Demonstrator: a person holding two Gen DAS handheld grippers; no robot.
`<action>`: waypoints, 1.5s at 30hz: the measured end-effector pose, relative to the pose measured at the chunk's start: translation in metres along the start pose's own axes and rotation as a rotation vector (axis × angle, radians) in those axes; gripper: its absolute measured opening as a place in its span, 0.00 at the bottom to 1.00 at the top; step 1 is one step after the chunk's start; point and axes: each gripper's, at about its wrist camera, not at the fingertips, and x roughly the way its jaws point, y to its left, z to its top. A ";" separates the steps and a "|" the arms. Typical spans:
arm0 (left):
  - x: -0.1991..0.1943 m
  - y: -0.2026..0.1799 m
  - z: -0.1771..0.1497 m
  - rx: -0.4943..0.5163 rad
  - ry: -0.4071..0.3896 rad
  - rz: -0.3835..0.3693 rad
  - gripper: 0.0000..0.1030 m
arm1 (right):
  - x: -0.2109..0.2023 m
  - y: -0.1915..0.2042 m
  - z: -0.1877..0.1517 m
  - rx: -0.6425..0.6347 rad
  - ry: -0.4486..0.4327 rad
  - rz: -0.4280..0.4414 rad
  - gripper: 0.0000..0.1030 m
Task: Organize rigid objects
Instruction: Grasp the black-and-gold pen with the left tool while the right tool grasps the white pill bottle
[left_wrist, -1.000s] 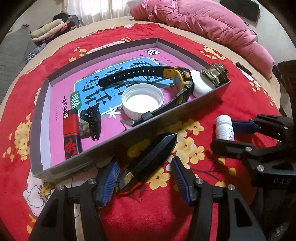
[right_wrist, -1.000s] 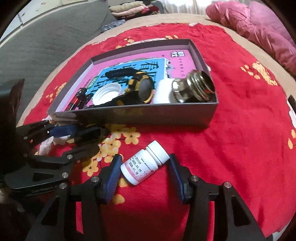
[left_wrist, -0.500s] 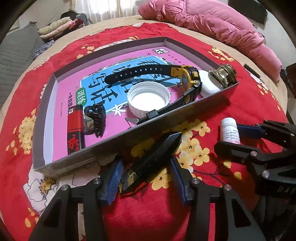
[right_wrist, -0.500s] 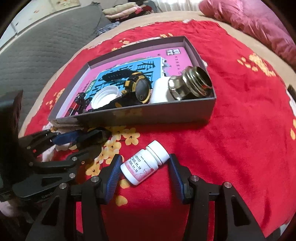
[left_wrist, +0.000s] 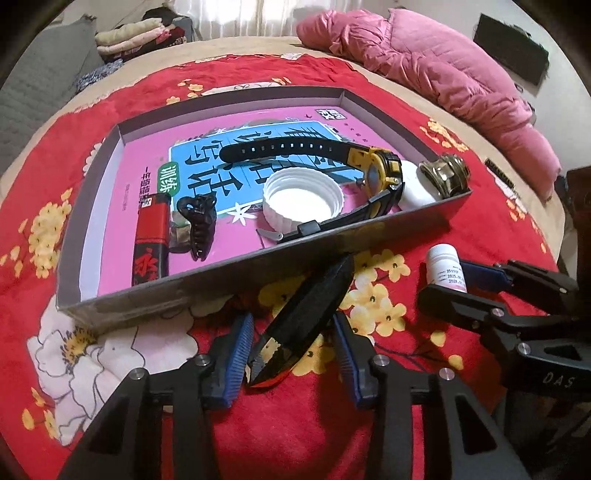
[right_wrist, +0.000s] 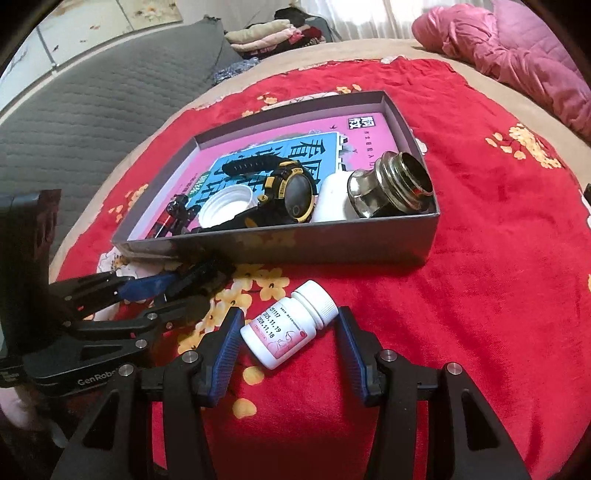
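On the red flowered cloth (left_wrist: 461, 206), just in front of the grey box (left_wrist: 369, 236), lies a black folding knife (left_wrist: 310, 306), pointing toward the box wall. The left gripper (left_wrist: 291, 349) straddles the knife's lower end and its jaws are closing, blue pads (left_wrist: 240, 339) near the knife on both sides with small gaps showing. To the right, a white pill bottle (right_wrist: 291, 321) lies on its side between the right gripper (right_wrist: 288, 343) pads; the jaws stand apart, and I cannot tell for sure whether the pads touch it. Inside the box sit a black and yellow watch (left_wrist: 376, 173), a white cap (left_wrist: 301, 201), a red lighter (left_wrist: 151, 236), a black hair clip (left_wrist: 197, 221) and a brass jar (right_wrist: 399, 188).
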 end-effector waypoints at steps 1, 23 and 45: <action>-0.001 0.001 0.000 -0.008 0.000 -0.006 0.41 | -0.001 0.000 0.000 0.000 -0.004 0.004 0.51; -0.010 -0.009 -0.012 -0.020 0.007 -0.028 0.27 | -0.003 0.005 0.000 -0.040 -0.027 -0.007 0.51; -0.050 -0.003 -0.011 -0.077 -0.066 -0.062 0.22 | -0.025 0.025 0.004 -0.121 -0.120 0.046 0.51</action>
